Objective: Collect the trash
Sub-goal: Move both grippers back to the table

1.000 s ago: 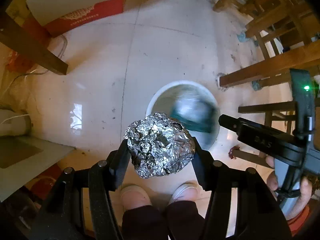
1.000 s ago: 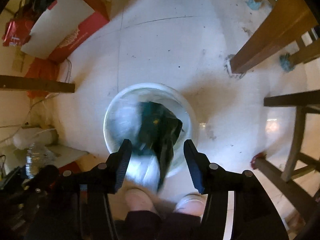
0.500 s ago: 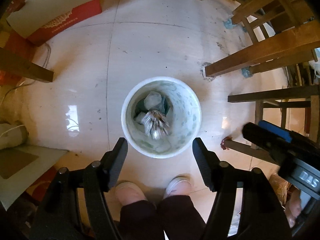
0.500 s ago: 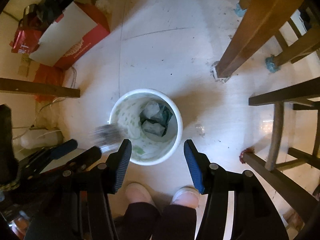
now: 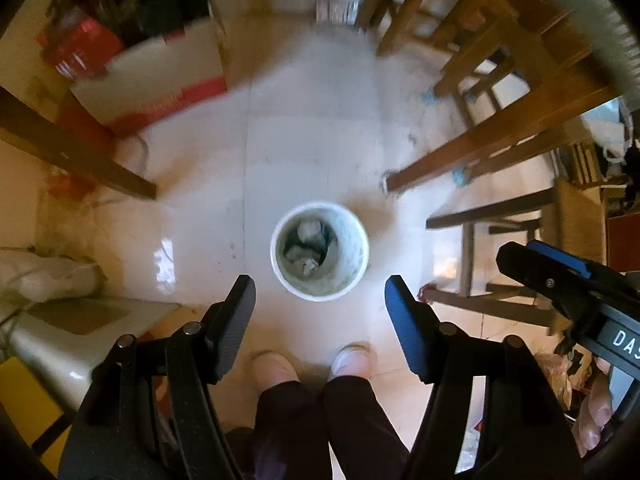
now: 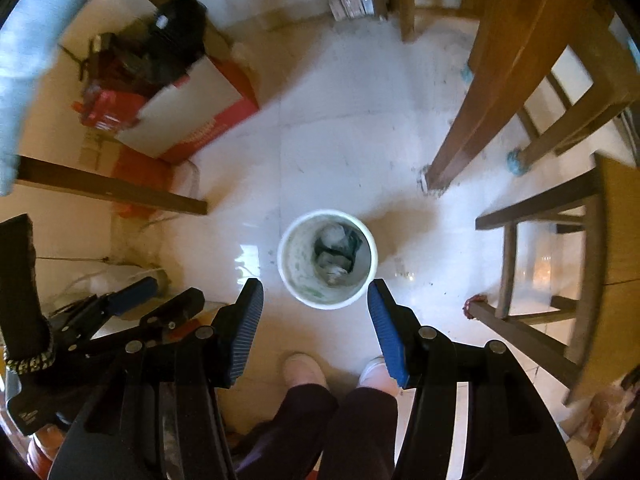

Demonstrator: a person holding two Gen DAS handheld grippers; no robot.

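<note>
A white bin (image 5: pixel 320 205) stands on the pale tiled floor, far below both grippers. Inside it lie a crumpled foil ball (image 5: pixel 307 267) and a dark green wrapper (image 5: pixel 326 240) among other scraps. My left gripper (image 5: pixel 320 282) points almost straight down over the bin, open, nothing between its fingers. My right gripper (image 6: pixel 315 283) hangs the same way above the bin (image 6: pixel 328 213), open and empty. The foil ball (image 6: pixel 334 274) and wrapper (image 6: pixel 352 242) show there too. Each gripper appears in the other's view: the right gripper (image 5: pixel 518 249) at right, the left gripper (image 6: pixel 173 289) at left.
The person's shoes (image 5: pixel 276 360) stand just short of the bin. Wooden table legs (image 5: pixel 480 148) and a chair (image 5: pixel 492 216) crowd the right side. Another wooden leg (image 5: pixel 80 152) and a red and white cardboard box (image 5: pixel 152 84) are at the left.
The left gripper opened and let go of the foil ball, which fell into the bin. The dark wrapper dropped in from the right gripper. Both grippers rose, so the bin looks smaller.
</note>
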